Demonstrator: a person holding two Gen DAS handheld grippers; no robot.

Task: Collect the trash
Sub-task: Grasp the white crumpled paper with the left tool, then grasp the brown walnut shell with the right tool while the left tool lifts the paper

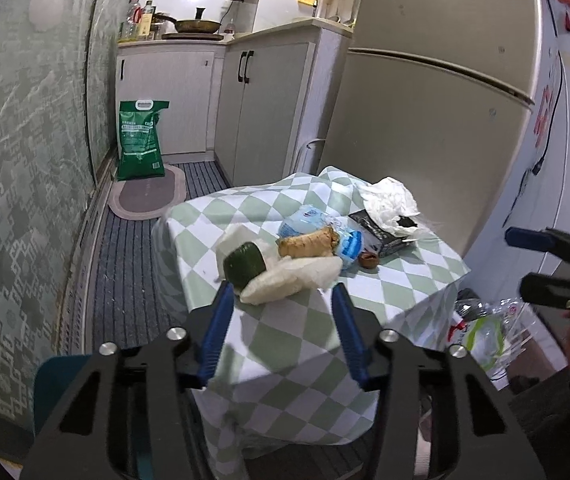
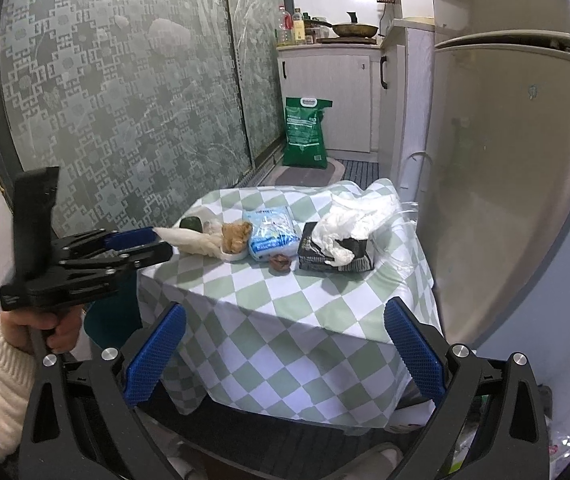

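My left gripper (image 1: 281, 294) gapes wide just before the white foam wrap (image 1: 291, 276) — my right gripper (image 2: 285, 320) hangs wide open too, short of the green-checked clothed table (image 2: 285, 292).

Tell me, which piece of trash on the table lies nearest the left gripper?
The white foam wrap with the green piece on it. It lies just ahead of the left gripper, which is open; the blue packet and black box are farther back.

A small table (image 2: 285, 312) draped in a green-and-white checked cloth carries a row of trash. From its left side lie white foam wrap (image 1: 293, 276) around a green piece (image 1: 243, 263), a brown lump (image 2: 237, 234), a blue-white packet (image 2: 271, 232), a small brown scrap (image 2: 280, 263), and a black box (image 2: 335, 260) under crumpled white tissue (image 2: 355, 216).
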